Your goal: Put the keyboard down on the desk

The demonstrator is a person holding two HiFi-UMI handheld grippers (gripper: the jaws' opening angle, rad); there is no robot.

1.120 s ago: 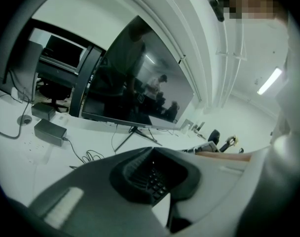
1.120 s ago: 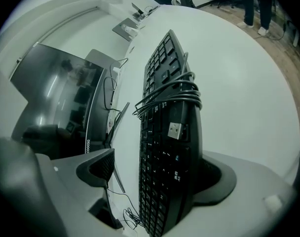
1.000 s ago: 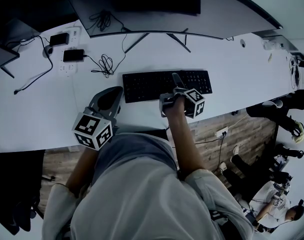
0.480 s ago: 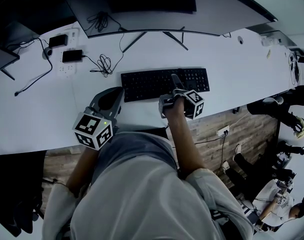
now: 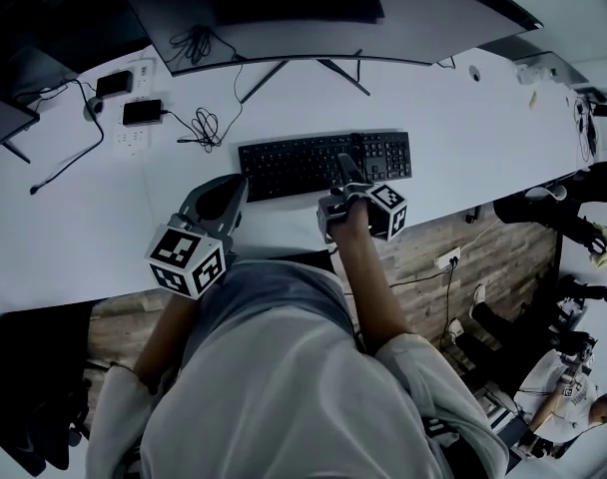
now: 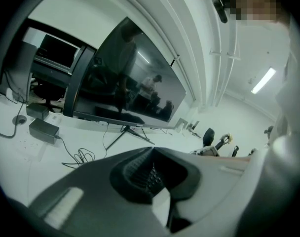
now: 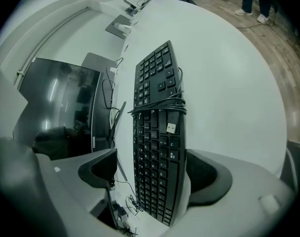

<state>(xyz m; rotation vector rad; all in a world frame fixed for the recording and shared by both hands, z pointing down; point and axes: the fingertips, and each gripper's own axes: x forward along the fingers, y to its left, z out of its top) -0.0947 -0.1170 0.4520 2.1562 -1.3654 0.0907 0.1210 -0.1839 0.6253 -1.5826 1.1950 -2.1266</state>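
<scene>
The head view looks steeply down from above the person's shoulders onto the white desk point(image 5: 463, 138). It sits far enough back to take in the left hand-held gripper point(image 5: 229, 193), the right hand-held gripper point(image 5: 345, 168), the keyboard point(image 5: 284, 168) and the monitor point(image 5: 313, 13). The left gripper view sits low over the desk, facing nearly level along its jaws toward that monitor. The right gripper view tilts downward, very close to the keyboard, which runs lengthwise away between its jaws. All 3 views share the desk and monitor; the head and right gripper views share the keyboard.
</scene>
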